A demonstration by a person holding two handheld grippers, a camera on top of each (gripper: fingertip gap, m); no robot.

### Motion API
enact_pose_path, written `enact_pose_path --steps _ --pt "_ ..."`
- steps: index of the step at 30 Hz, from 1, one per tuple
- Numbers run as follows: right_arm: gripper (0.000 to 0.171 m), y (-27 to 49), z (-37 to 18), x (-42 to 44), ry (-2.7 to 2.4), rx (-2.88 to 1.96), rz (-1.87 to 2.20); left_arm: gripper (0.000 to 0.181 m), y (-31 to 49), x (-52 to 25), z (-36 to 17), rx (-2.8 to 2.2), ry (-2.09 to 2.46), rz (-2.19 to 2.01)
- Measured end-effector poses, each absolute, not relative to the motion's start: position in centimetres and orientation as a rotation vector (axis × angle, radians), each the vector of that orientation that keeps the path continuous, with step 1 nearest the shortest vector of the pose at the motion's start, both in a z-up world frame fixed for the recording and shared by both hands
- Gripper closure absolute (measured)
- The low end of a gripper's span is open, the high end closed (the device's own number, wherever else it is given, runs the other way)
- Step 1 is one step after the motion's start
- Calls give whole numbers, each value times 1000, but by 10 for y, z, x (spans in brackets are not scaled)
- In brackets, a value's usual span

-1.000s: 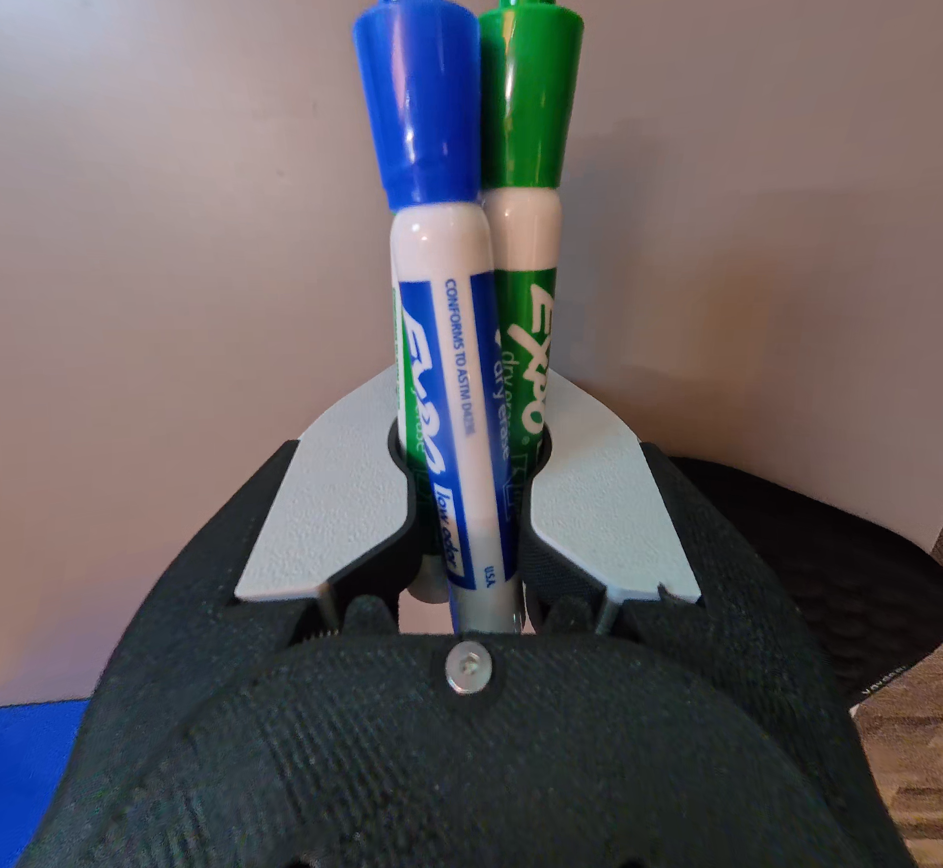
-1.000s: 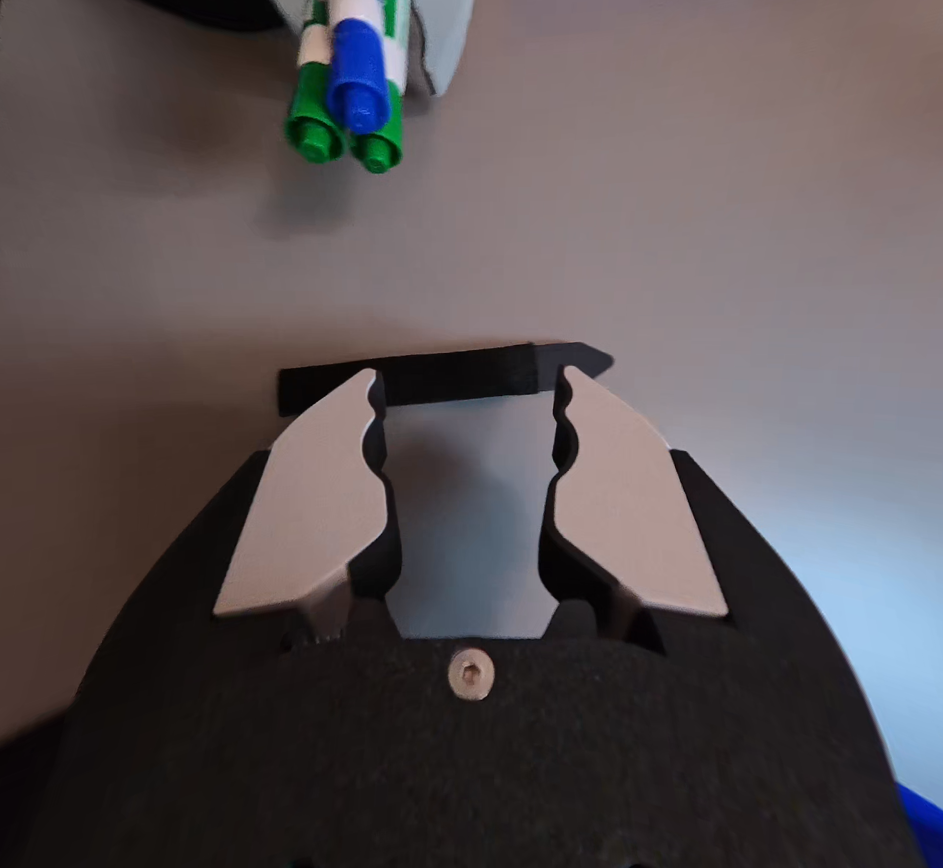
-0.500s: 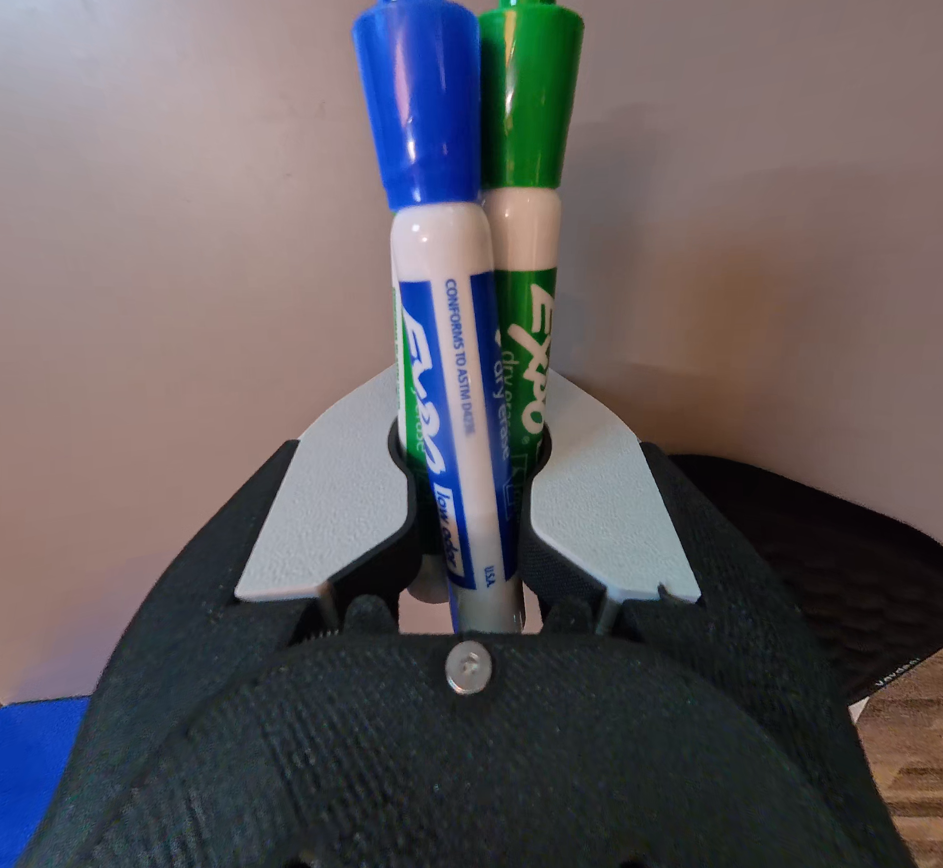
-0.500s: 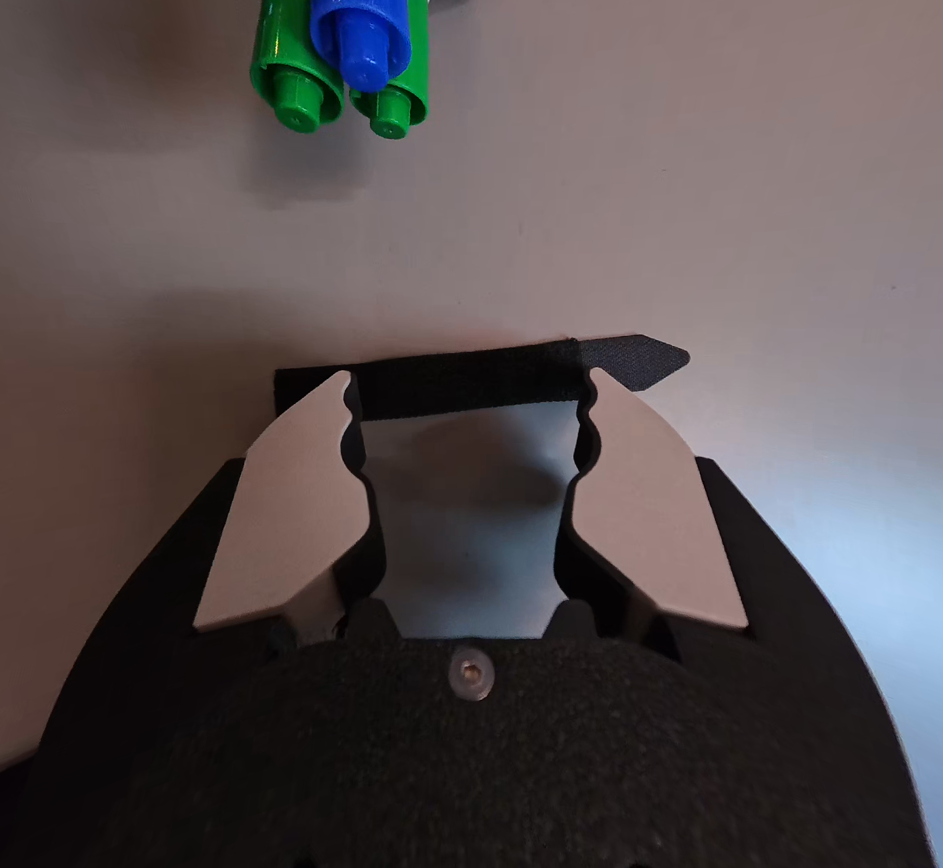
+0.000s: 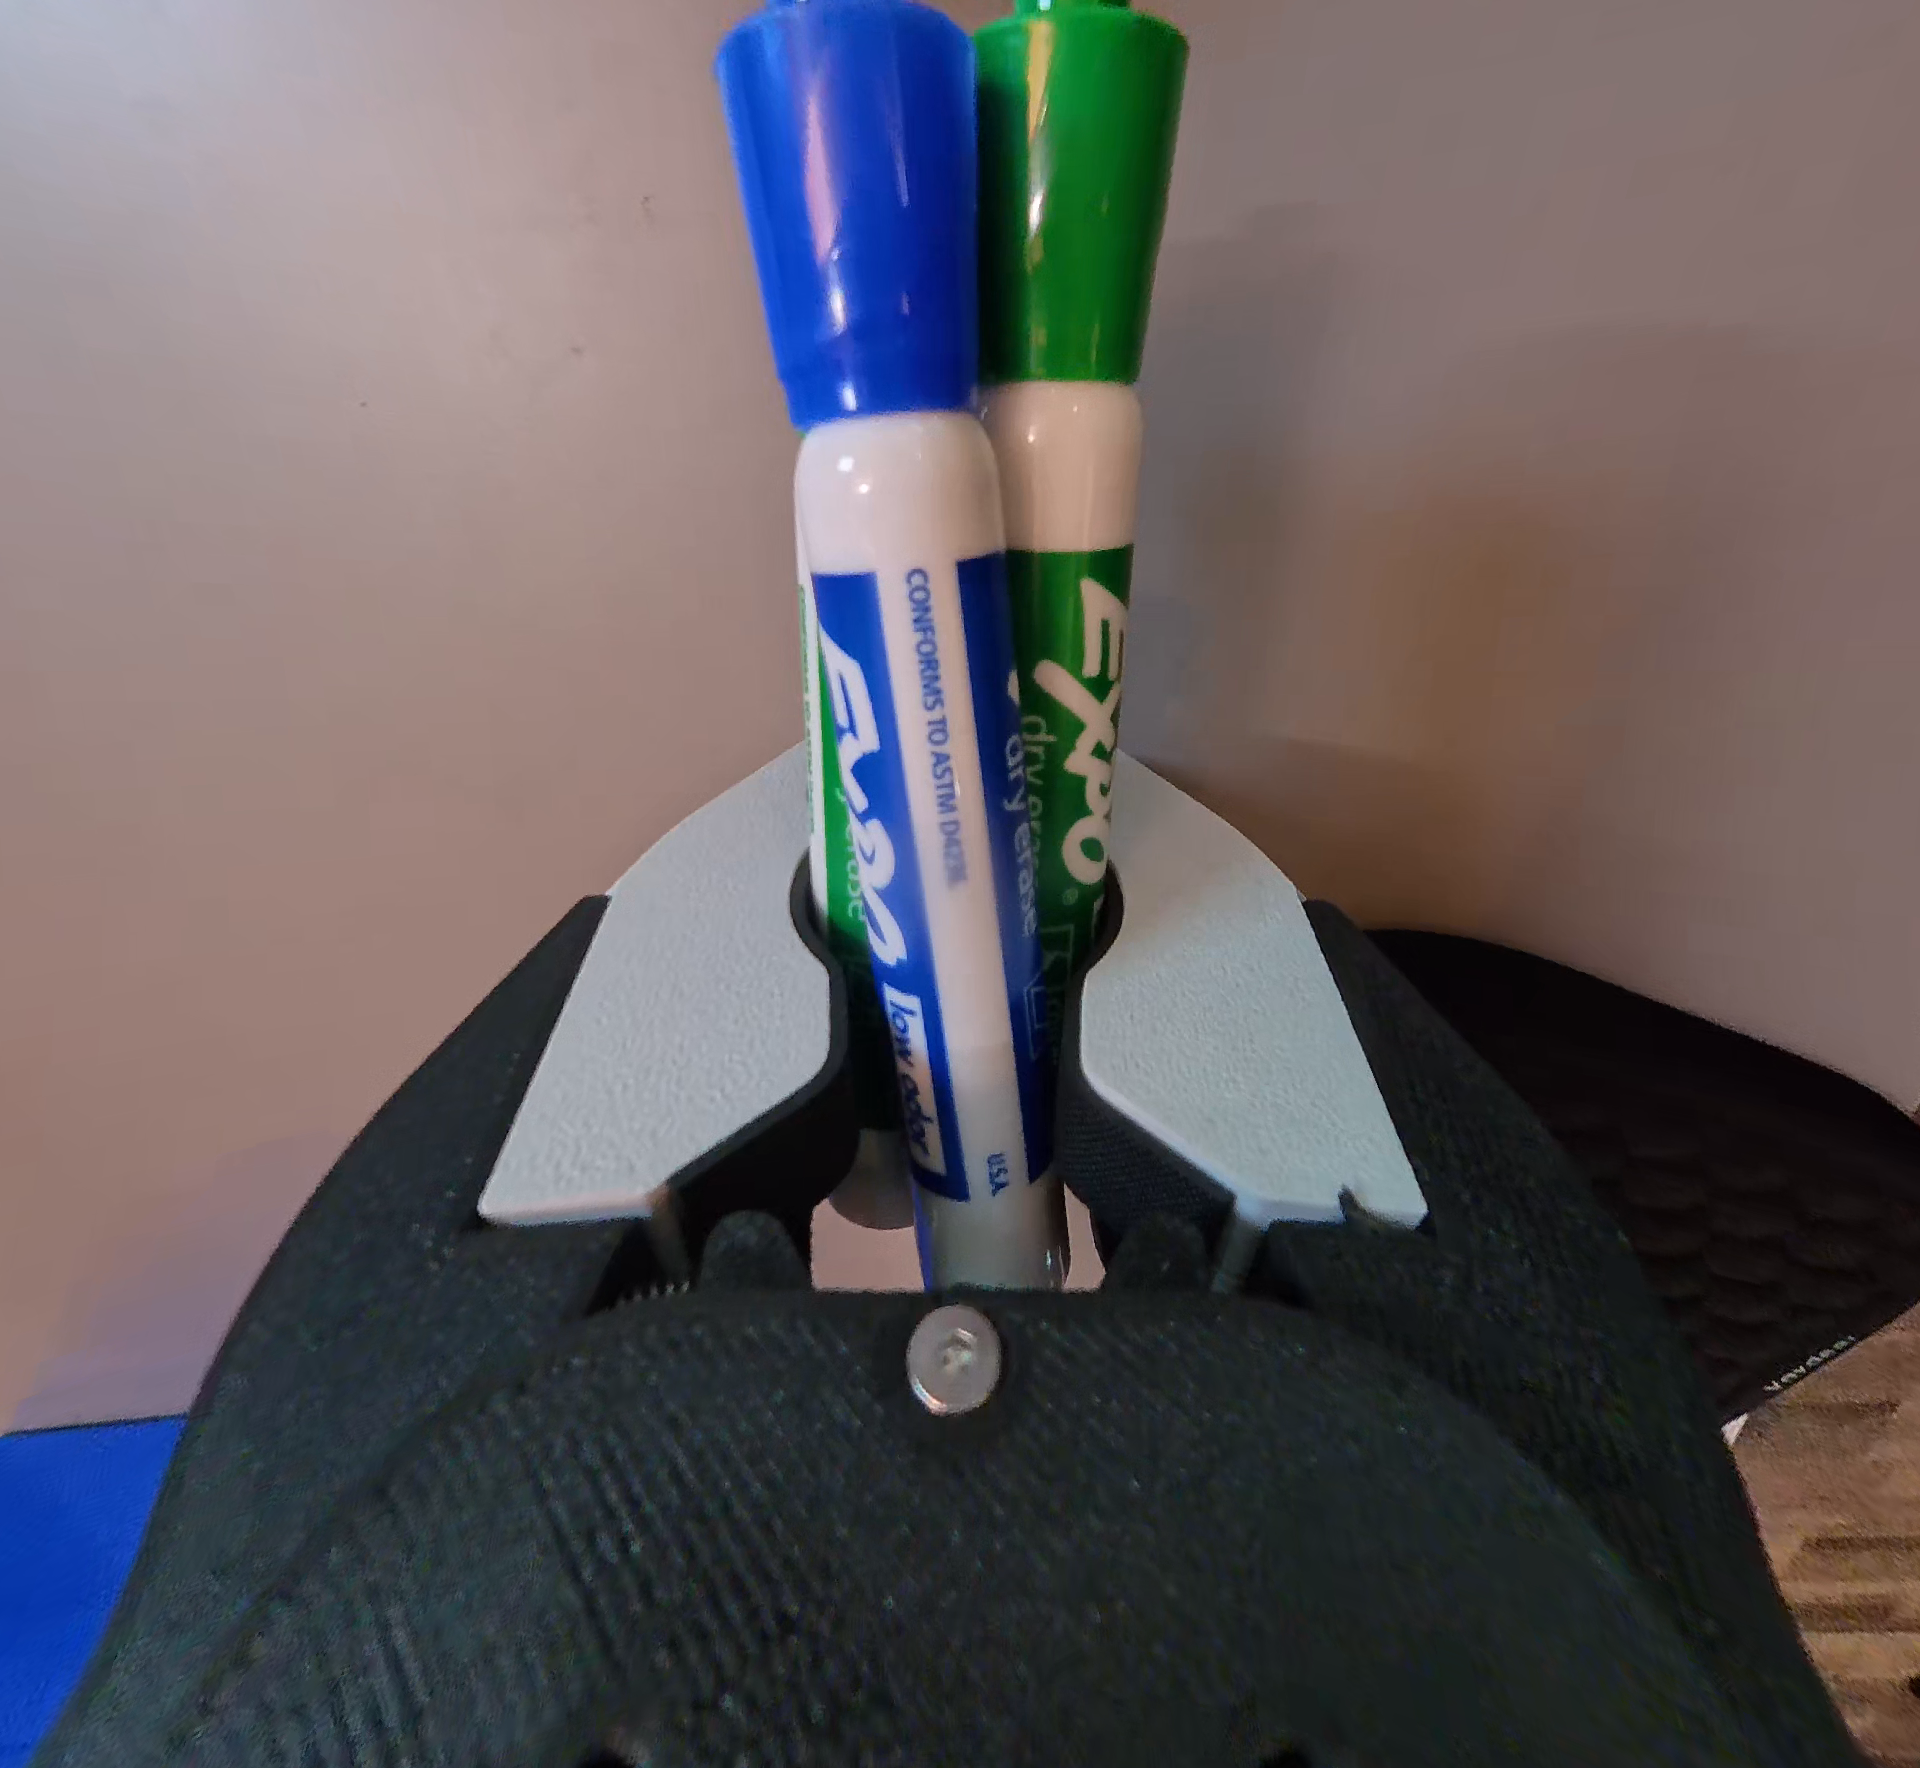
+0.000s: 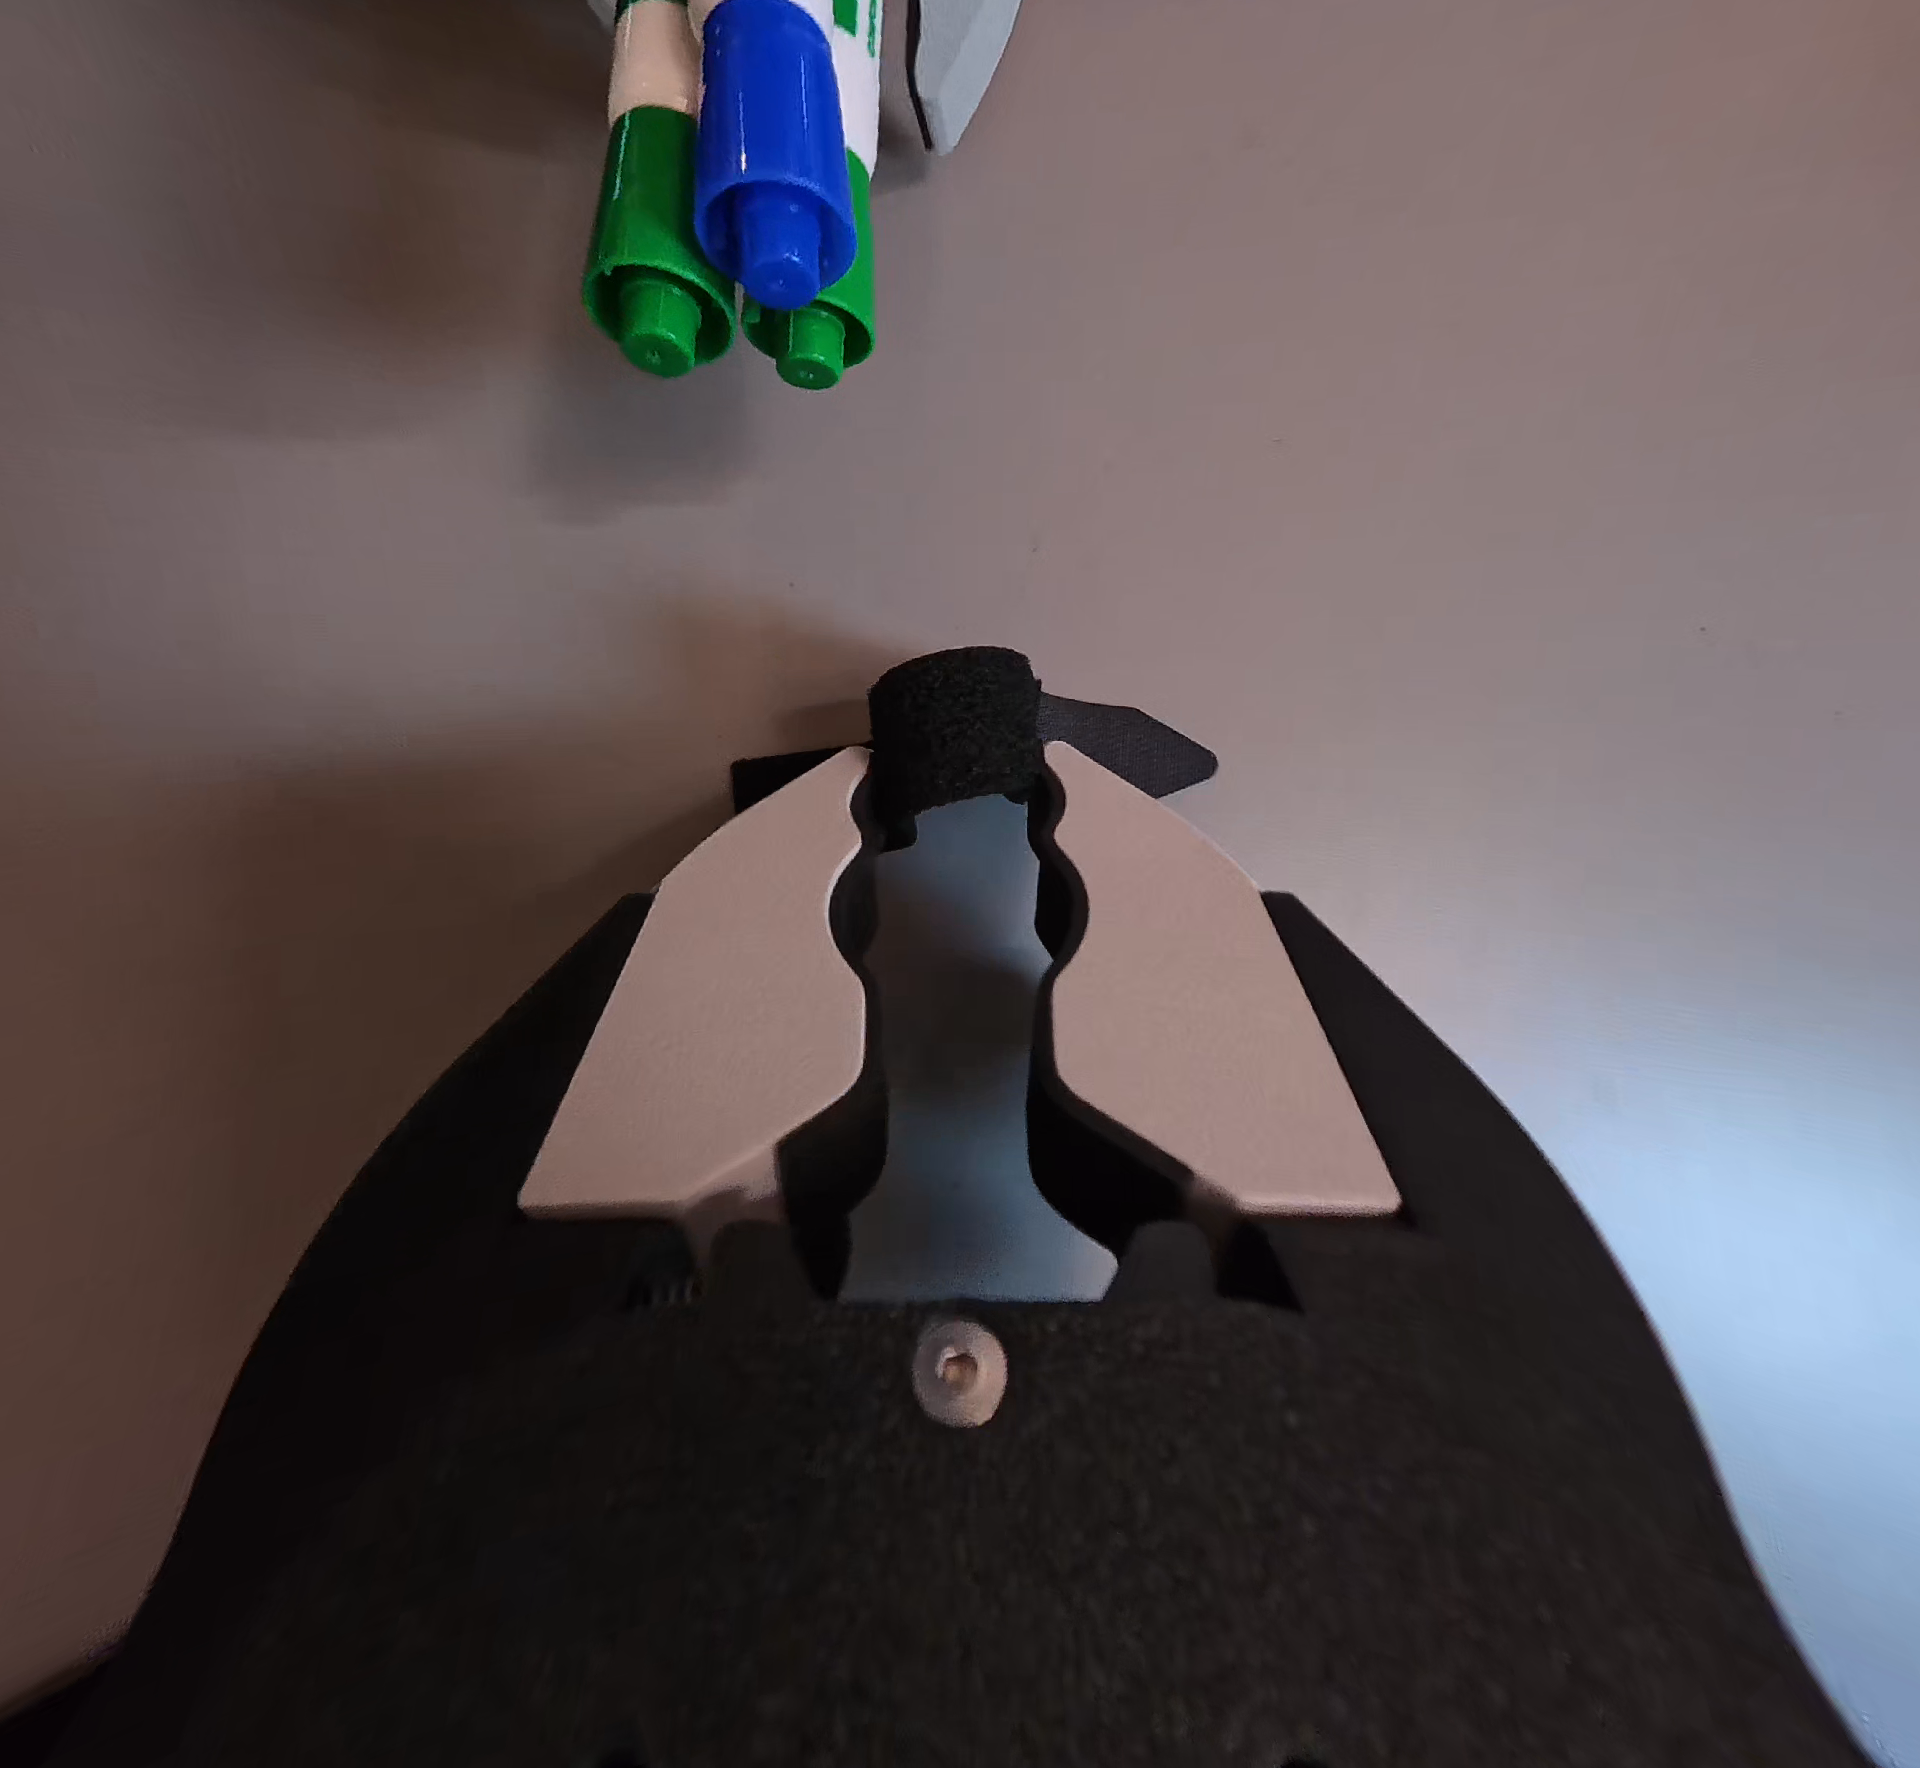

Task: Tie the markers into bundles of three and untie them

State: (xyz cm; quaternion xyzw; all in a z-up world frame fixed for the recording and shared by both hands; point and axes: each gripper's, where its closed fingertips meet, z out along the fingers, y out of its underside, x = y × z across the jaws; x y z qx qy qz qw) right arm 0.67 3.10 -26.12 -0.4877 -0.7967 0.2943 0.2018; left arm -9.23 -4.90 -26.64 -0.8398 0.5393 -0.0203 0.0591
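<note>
While the left tool [image 5: 956, 897] clamps three dry-erase markers [image 6: 743, 191] together for binding, the right tool [image 6: 951, 783] pinches the black strap [image 6: 954, 726], probably hook-and-loop, off the surface [image 6: 1455, 419].

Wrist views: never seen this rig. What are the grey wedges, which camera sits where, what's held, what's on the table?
No robot arm here: a person carries a two-finger gripper in each hand, each with a camera looking along its grey fingers. In the left wrist view, the left gripper is shut on three markers: the blue marker and two green markers. The right wrist view looks down at the grey table; the right gripper pinches a black strap, bunched into a loop, ends on the table. The left gripper also appears at its top.
</note>
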Motion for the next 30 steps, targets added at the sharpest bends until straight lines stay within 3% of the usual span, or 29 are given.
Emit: enact_pose_path --steps 15,30 --pt "142 13 -224 8 -1980 -1425 1325 139 -40 -85 -267 -2561 1663 -57" --pt "135 -5 -207 0 -1934 -1356 1487 139 -36 -77 -262 -2557 1725 -91"
